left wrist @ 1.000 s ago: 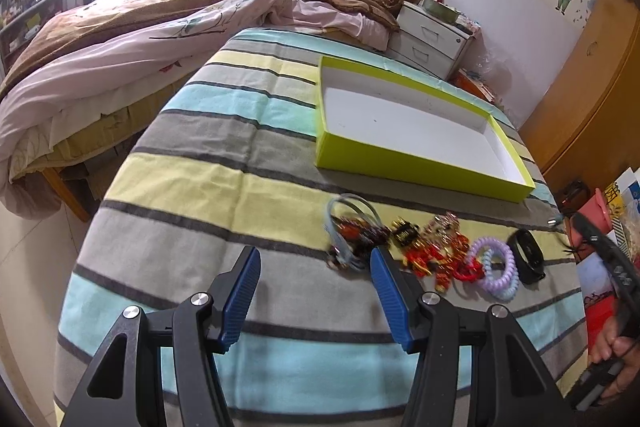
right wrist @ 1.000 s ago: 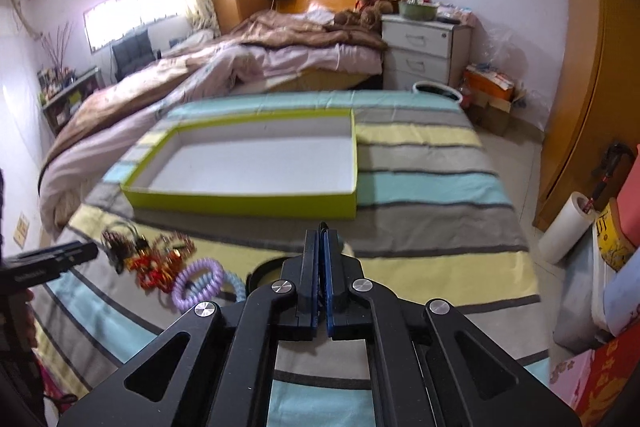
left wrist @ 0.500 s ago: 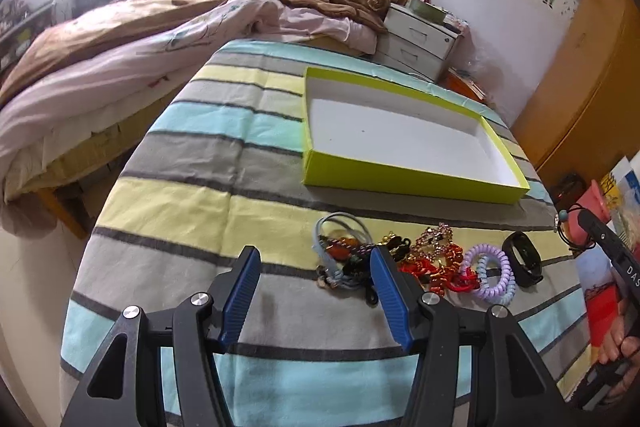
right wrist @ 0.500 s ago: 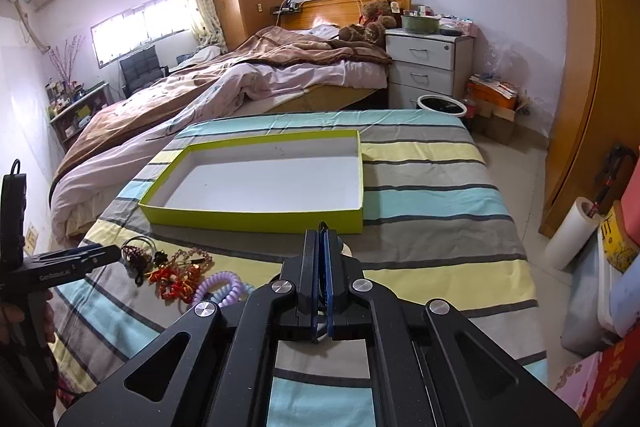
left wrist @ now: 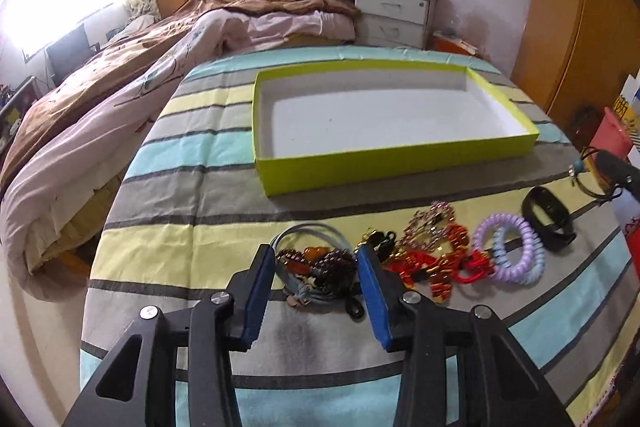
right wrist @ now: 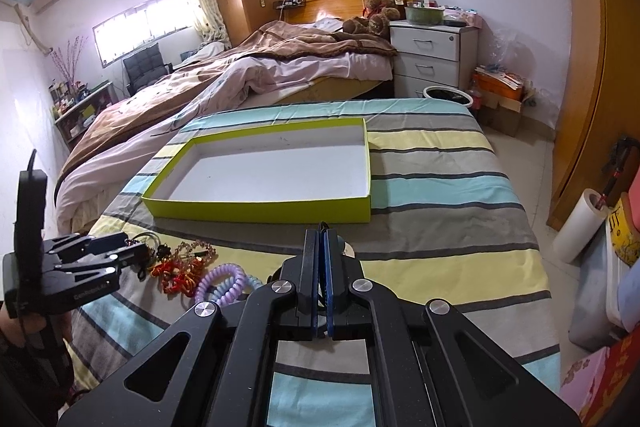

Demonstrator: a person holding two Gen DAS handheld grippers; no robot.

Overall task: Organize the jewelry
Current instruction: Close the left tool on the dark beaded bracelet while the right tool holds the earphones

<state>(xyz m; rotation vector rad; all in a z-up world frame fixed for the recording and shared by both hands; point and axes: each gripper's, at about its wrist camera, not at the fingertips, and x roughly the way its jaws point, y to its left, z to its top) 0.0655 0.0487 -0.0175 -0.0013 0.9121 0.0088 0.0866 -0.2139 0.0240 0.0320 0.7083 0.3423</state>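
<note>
Dark beaded bracelet tangled with a grey-blue cord [left wrist: 316,267] lies on the striped bedcover [left wrist: 180,195], between the spread fingers of the left gripper [left wrist: 316,263]. The right gripper [right wrist: 320,247] is closed, apparently pinching something small; the empty lime-green tray [left wrist: 400,171] lies beyond.

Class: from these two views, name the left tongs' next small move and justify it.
Probably close the left tongs on the dark red bead bracelet: their open blue pads straddle it, while the shallow lime-green cardboard box beyond holds nothing yet.
</note>
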